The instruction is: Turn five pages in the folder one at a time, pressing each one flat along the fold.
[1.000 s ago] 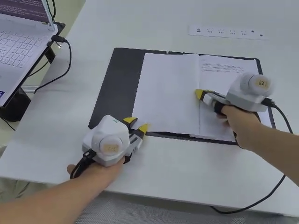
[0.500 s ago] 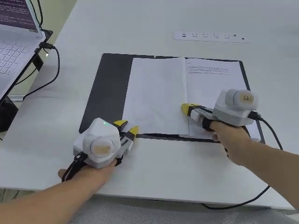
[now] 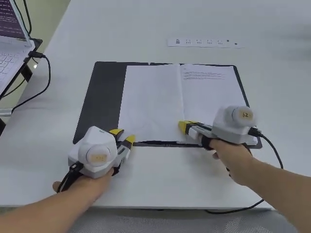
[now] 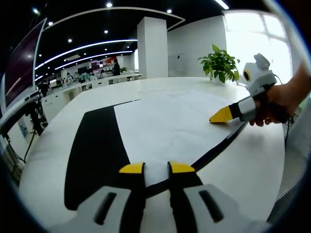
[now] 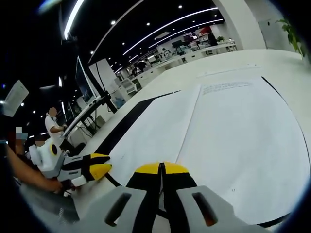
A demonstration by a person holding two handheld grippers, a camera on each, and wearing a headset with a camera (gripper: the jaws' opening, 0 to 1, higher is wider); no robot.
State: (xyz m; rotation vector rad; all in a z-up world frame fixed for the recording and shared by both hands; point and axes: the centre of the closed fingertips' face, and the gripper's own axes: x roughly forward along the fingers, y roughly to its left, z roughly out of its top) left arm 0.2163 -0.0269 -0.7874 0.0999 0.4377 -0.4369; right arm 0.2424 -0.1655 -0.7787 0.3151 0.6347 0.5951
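The black folder lies open and flat in the middle of the white worktop, its near edge running close along the worktop's near edge. Inside we see a blank white left page and a white right page with a few lines of small print at its far end. A strip of bare black cover shows to the left of the left page.

The right tongs, held in the right hand, point leftwards, with their yellow tips at the near end of the fold between the two pages. In the right gripper view we see the jaws pressed together with nothing between them. In the left gripper view their yellow tip rests on the paper.

The left tongs, held in the left hand, sit at the near left corner of the left page, by the folder's near edge. Their jaws stand a narrow gap apart and hold nothing. We cannot tell whether the tips touch the paper.

A white power strip lies beyond the folder's far edge, well apart from it. A white laptop stands by the worktop's left edge, and a black cable runs from its side.
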